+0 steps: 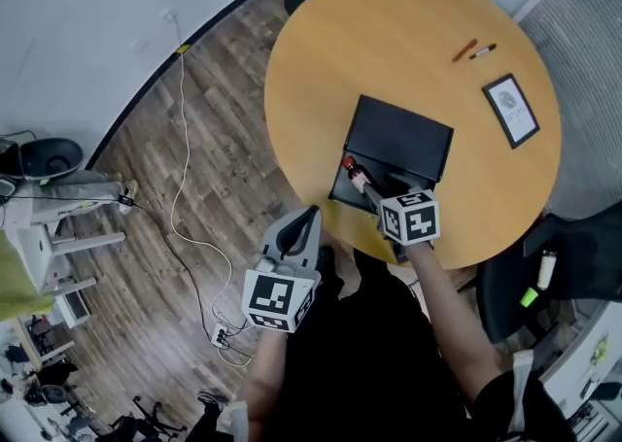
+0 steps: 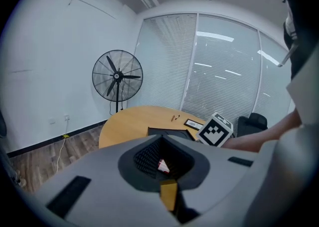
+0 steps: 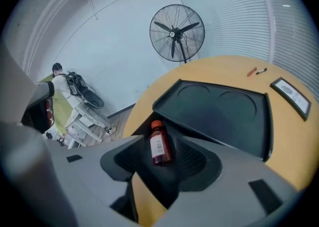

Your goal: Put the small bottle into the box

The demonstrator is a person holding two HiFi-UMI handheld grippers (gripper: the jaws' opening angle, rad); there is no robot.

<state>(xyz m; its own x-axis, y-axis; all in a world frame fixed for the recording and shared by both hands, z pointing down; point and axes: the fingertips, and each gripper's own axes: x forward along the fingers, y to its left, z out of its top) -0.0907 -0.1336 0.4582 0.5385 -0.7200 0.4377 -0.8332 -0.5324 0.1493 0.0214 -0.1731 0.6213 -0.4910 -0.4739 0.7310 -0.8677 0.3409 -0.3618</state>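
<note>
Jaws of the right tool point(image 3: 164, 140) stand spread, with a gap on either side of the small bottle point(image 3: 160, 146). That bottle, red-capped and labelled, lies on its side between them in the near part of the open black box point(image 1: 400, 137), cap pointing away. Left tool point(image 2: 159, 141) hangs off the surface's point(image 1: 389, 32) edge over the wood floor point(image 1: 185, 265), its tips pressed together on nothing. Farther across the round surface lie two pens point(image 1: 473, 50) and a framed card point(image 1: 511, 110).
</note>
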